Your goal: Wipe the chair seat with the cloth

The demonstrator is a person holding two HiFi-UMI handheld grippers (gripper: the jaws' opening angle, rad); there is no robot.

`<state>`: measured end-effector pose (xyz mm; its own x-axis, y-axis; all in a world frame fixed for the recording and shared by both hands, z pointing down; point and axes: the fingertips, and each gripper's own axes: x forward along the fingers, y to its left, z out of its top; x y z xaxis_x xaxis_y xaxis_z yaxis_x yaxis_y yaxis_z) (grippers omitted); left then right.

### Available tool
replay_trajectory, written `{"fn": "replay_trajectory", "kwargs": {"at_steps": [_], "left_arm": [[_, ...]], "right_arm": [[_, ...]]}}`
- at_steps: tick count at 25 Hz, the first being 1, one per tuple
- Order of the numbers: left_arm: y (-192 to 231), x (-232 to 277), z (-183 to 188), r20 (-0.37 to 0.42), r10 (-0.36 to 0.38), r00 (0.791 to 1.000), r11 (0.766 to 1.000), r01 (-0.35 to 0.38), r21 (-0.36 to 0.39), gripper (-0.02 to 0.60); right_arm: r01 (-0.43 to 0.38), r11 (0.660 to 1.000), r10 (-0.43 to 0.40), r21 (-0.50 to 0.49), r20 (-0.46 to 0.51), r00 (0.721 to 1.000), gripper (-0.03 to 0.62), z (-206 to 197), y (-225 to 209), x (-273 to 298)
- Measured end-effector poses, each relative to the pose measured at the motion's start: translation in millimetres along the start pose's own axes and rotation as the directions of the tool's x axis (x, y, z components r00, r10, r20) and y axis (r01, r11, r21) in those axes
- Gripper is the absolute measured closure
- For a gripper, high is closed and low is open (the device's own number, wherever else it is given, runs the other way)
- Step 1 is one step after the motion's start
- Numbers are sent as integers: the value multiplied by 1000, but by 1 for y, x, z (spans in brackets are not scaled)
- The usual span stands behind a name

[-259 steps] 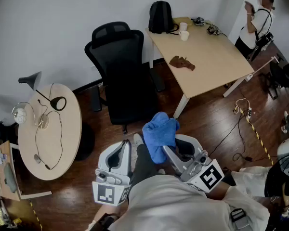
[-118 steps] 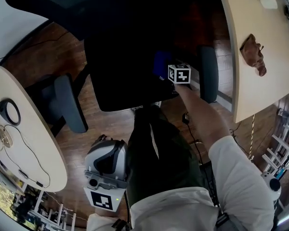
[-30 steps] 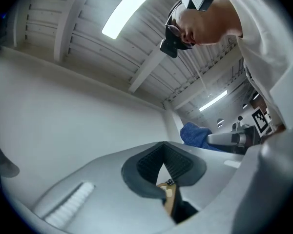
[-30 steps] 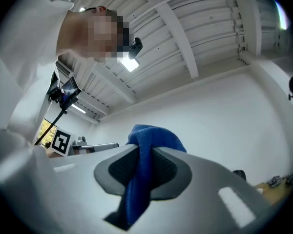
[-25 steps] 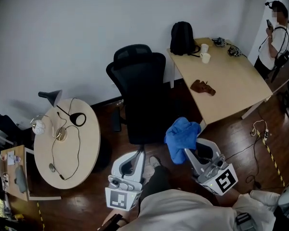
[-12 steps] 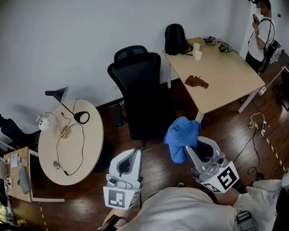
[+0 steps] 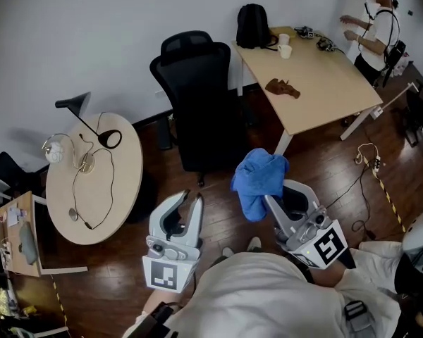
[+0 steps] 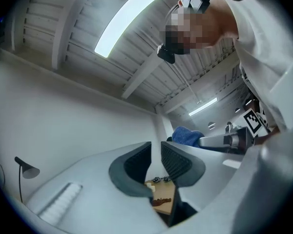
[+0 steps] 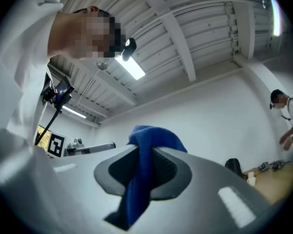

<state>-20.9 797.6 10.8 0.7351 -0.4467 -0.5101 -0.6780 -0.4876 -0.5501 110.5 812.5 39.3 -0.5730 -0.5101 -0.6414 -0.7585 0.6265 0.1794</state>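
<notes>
My head view is bright, evenly lit and sharp, bending at its edges. Both gripper views curve hard, with black corners. The ceiling strip light [image 8: 129, 23] glares white, and the cloth [image 9: 136, 179] blurs near the lens.

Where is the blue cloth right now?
Head view, lower centre-right: the blue cloth hangs clamped in the right gripper, short of the black chair beyond it.

The left gripper [image 8: 156, 155] jaws have just been closing, empty; right gripper [image 9: 142, 165] clamps cloth [image 9: 155, 133].
</notes>
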Motion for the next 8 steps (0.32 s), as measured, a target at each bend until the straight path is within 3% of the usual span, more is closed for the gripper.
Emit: {"fn": "replay_trajectory", "kwargs": {"at_steps": [3, 8], "left_arm": [[-9, -5, -7, 3, -15, 1000, 1000, 15, -9, 322], [15, 6, -10, 16, 17, 1000, 1000, -17, 4, 321]], "right_arm": [[3, 1000, -3, -5, 37, 999, 537, 2, 4, -1], [-8, 1000, 8, -5, 35, 999, 537, -1, -3, 19]]}}
